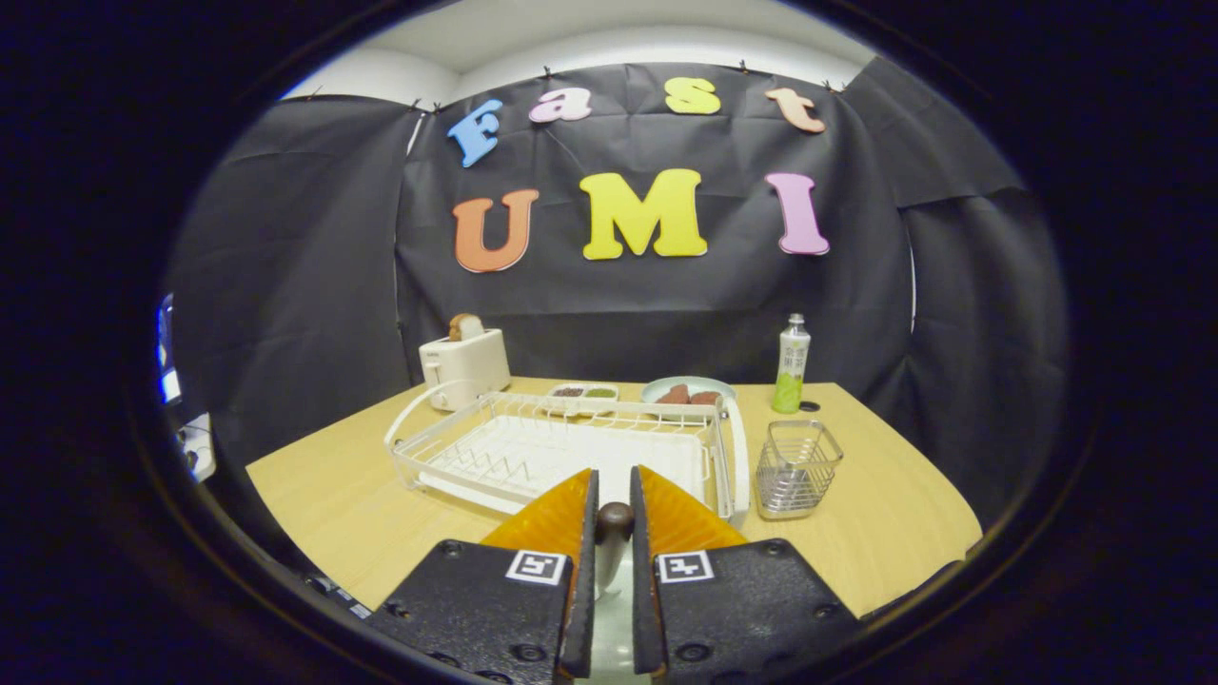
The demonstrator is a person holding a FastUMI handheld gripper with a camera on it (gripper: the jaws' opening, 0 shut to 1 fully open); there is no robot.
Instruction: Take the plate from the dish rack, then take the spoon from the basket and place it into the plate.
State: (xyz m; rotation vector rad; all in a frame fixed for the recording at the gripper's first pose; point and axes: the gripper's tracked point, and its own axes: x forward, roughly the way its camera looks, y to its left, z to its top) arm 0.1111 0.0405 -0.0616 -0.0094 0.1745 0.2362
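1. Spoon: dark handle end clamped between the gripper fingers, bowl hanging down, apparently over a white plate below.
2. Dish rack: just beyond the fingers, holding no plate.
3. Wire basket: beside the rack, spoon gone.

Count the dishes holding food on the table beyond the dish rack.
2. A small white tray sits behind the dish rack, near the toaster; a round plate sits beside it, toward the bottle. The rack may hide others.

White dish rack, silver basket, orange-fingered gripper on dark-tipped spoon, tan table.
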